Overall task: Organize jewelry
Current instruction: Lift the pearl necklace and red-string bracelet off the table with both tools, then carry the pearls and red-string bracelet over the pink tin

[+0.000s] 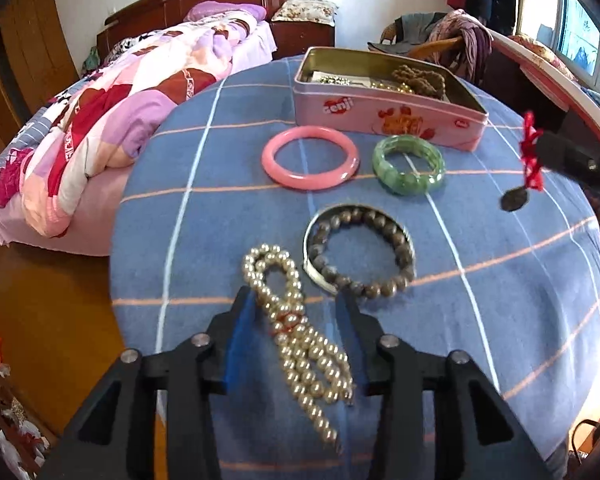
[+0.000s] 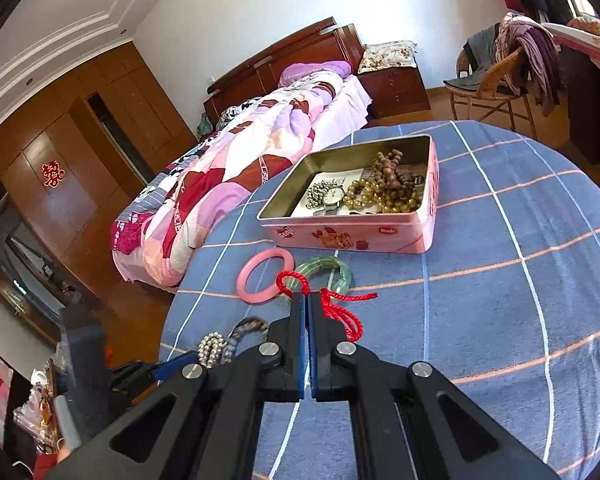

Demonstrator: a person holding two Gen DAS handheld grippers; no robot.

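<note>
The pink tin (image 1: 384, 116) reads "senji" on its side in white letters.

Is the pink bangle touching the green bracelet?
Apart. The left wrist view shows blue cloth between the pink bangle and the green bracelet.

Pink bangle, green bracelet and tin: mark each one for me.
pink bangle (image 1: 274, 170): left wrist view, on its left rim.
green bracelet (image 1: 382, 166): left wrist view, on its left side.
tin (image 2: 352, 238): right wrist view, on its pink front wall.

bangles (image 1: 310, 158) before tin (image 1: 388, 120) (beads (image 1: 420, 78) inside)
</note>
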